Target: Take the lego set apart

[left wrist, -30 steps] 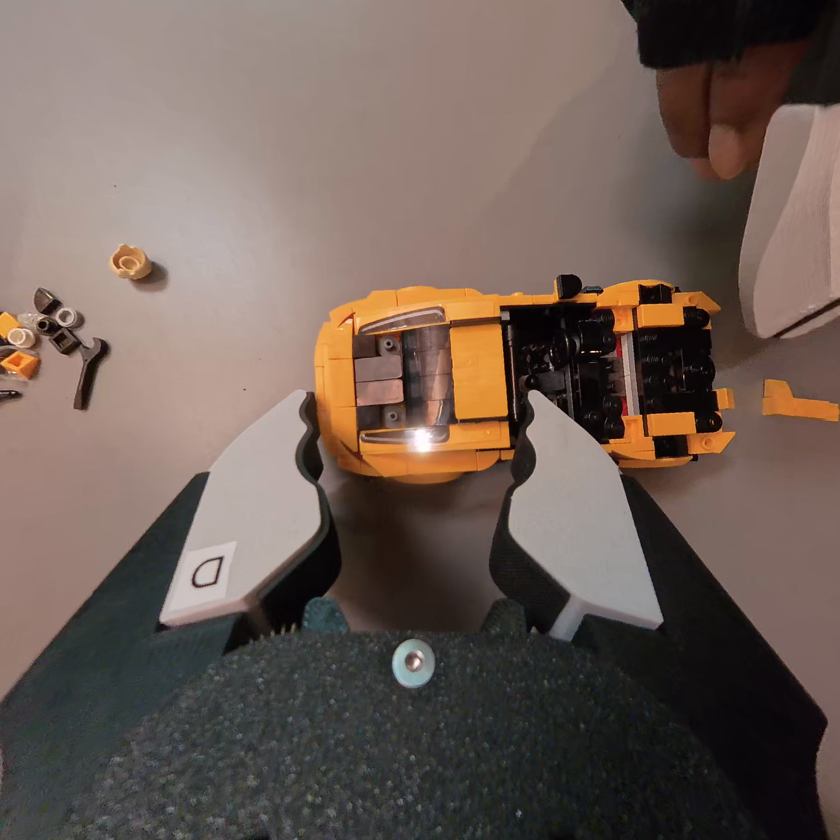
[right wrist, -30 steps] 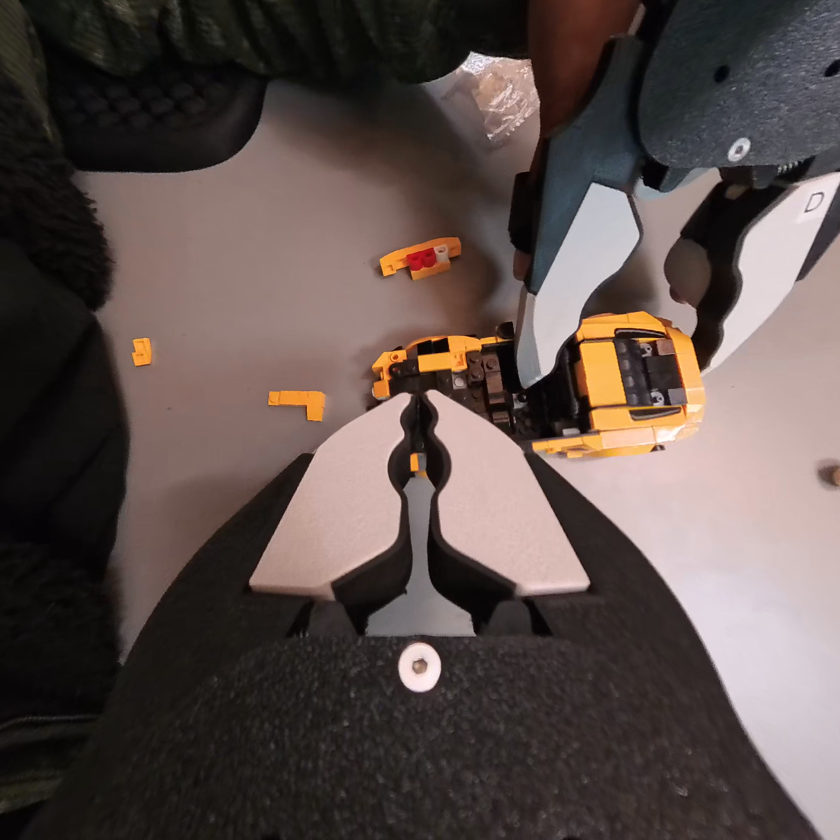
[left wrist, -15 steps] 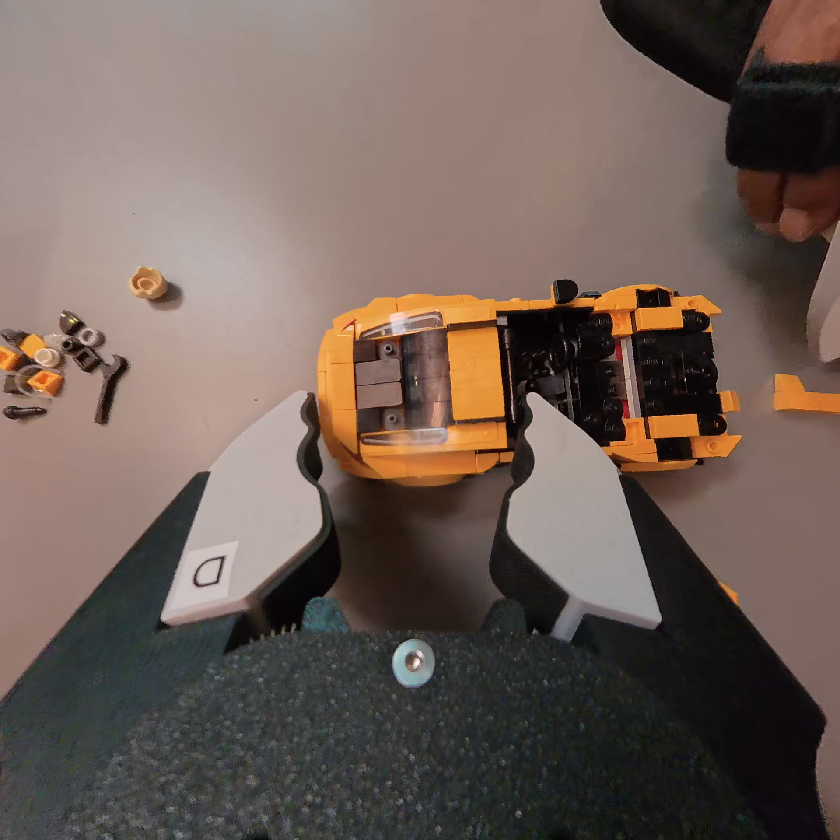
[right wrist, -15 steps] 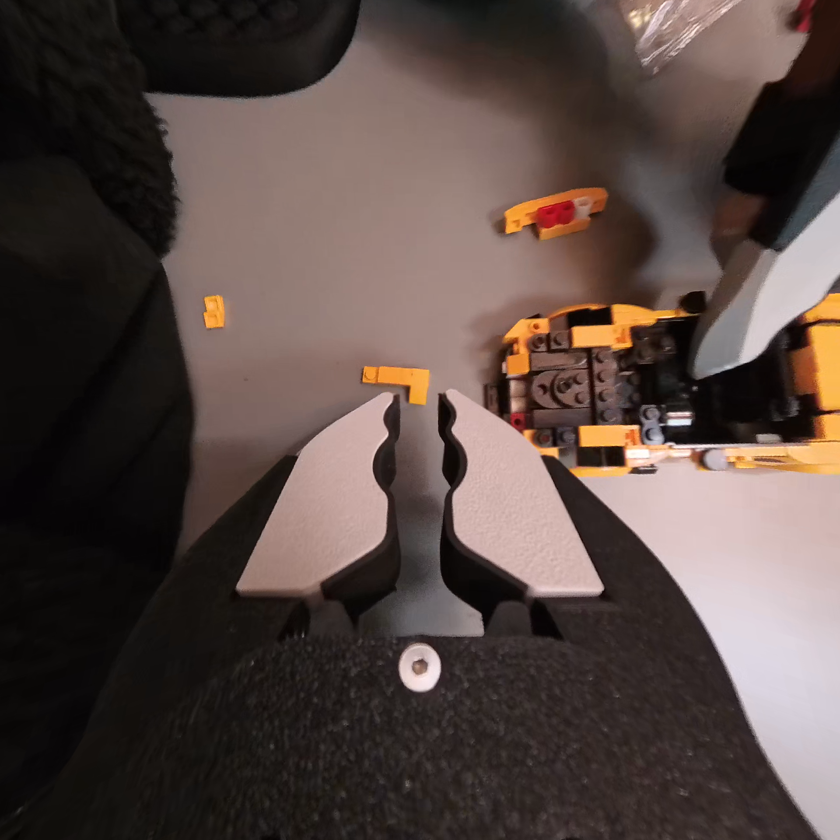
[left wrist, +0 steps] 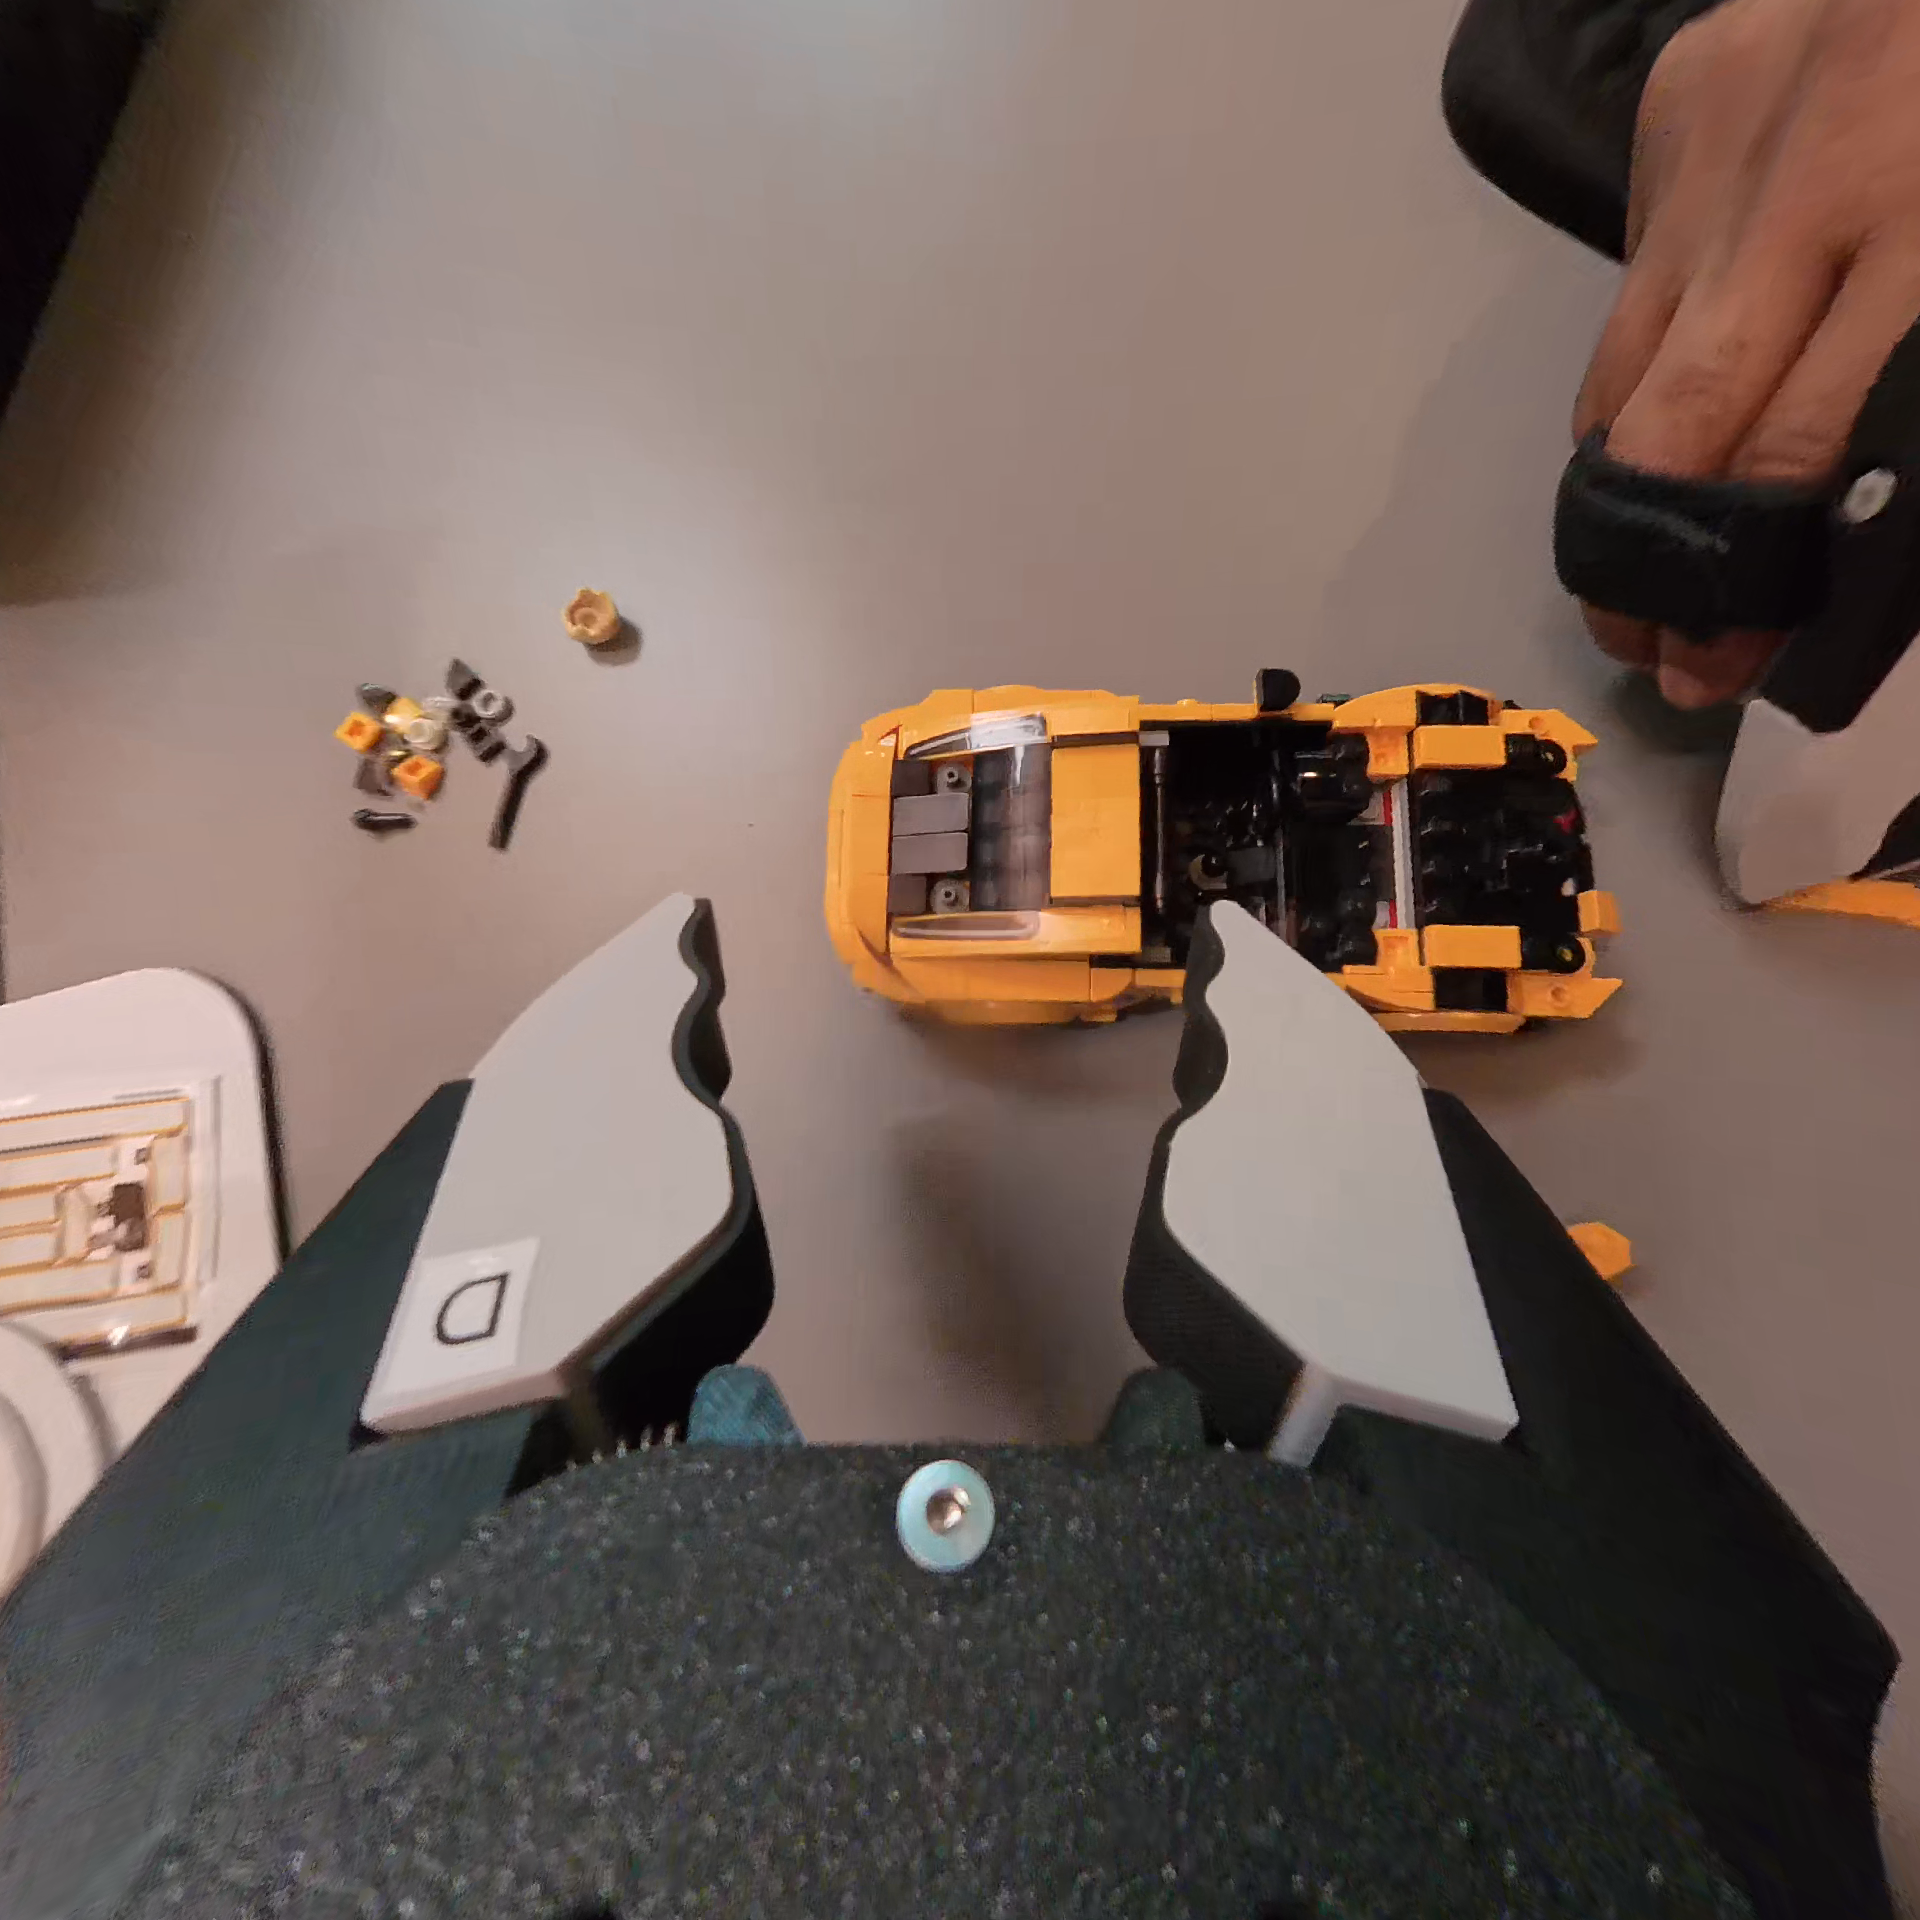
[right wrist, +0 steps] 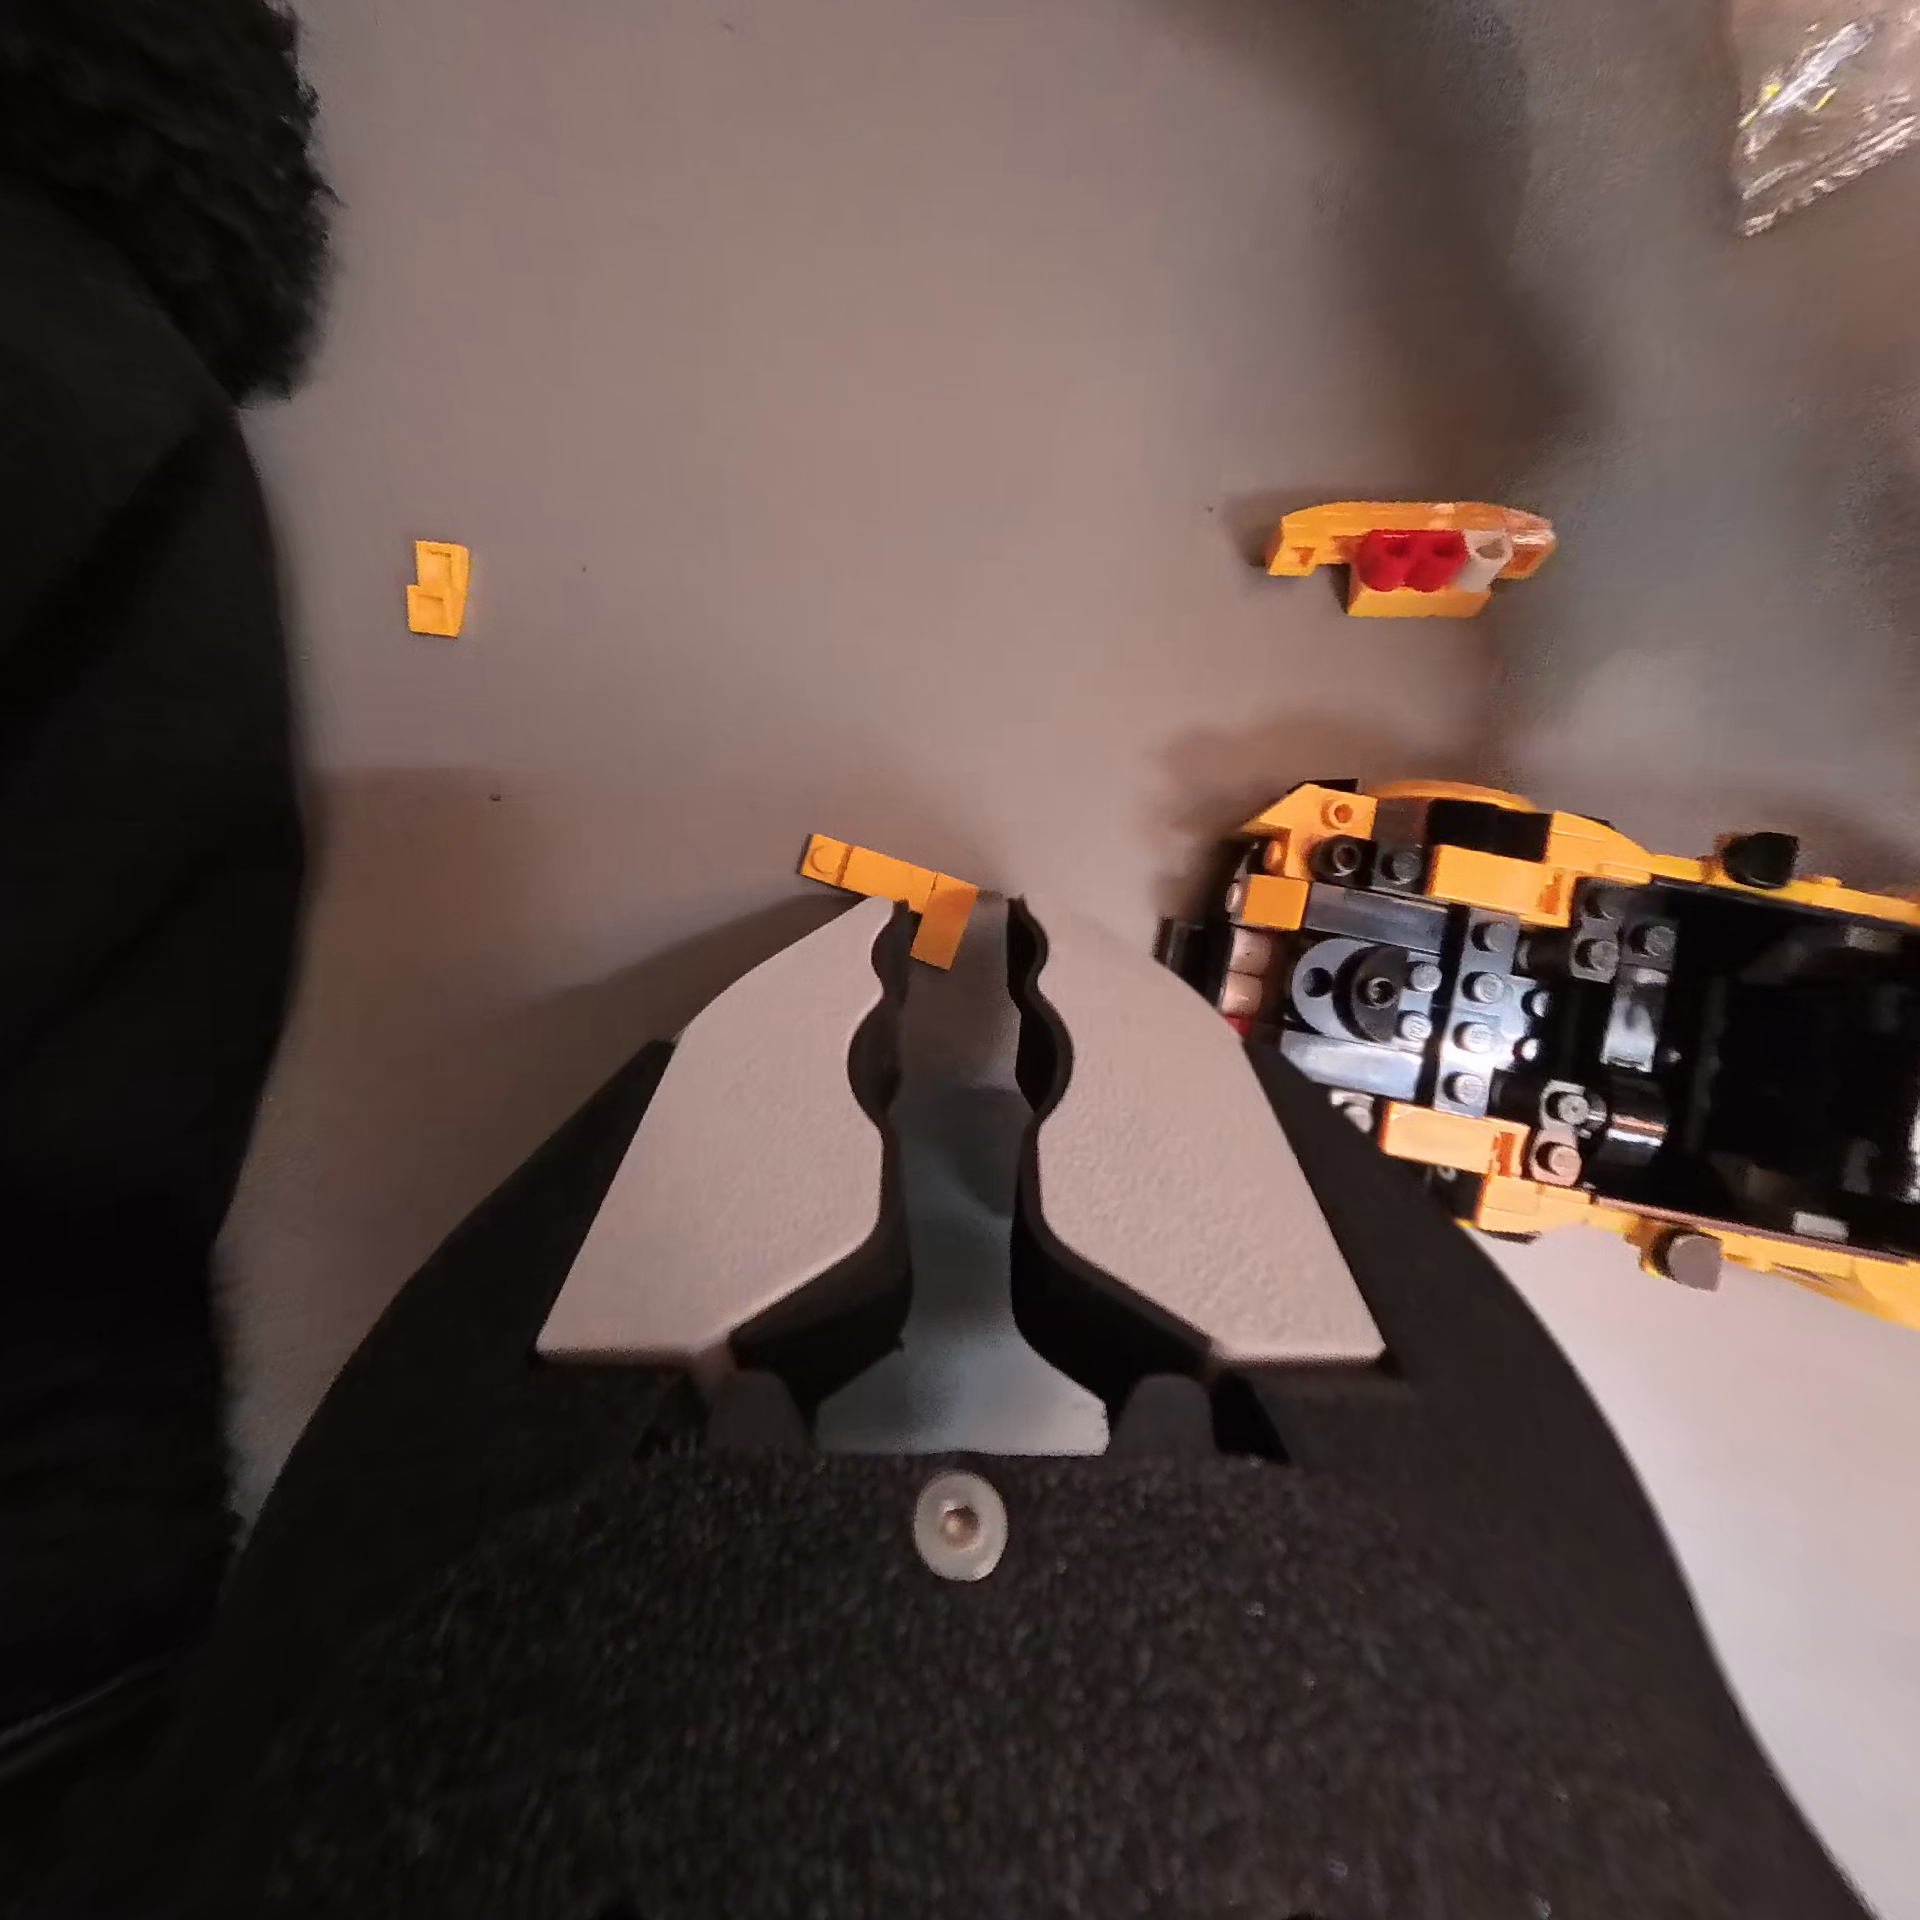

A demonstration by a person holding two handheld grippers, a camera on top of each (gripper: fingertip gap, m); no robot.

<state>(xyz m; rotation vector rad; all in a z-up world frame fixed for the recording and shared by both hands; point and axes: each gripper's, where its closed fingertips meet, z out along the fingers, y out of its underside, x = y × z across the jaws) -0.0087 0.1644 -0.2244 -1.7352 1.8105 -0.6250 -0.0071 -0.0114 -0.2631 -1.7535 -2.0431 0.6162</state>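
Left claw (left wrist: 951,925): wide, empty, just short of the yellow lego car (left wrist: 1216,857); car's long axis crosswise to it. Right claw (right wrist: 951,909): narrow, empty, at an orange L-piece (right wrist: 894,888) beside the car's stripped end.

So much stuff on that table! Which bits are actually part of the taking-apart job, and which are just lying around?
Part of the job:
- yellow Lego car, half stripped
- removed pieces: L-shaped yellow piece, yellow-and-red chunk, small yellow piece, pile of tiny parts, tan round stud
- left tool and right tool, both open

Lying about:
- printed booklet
- clear plastic bag
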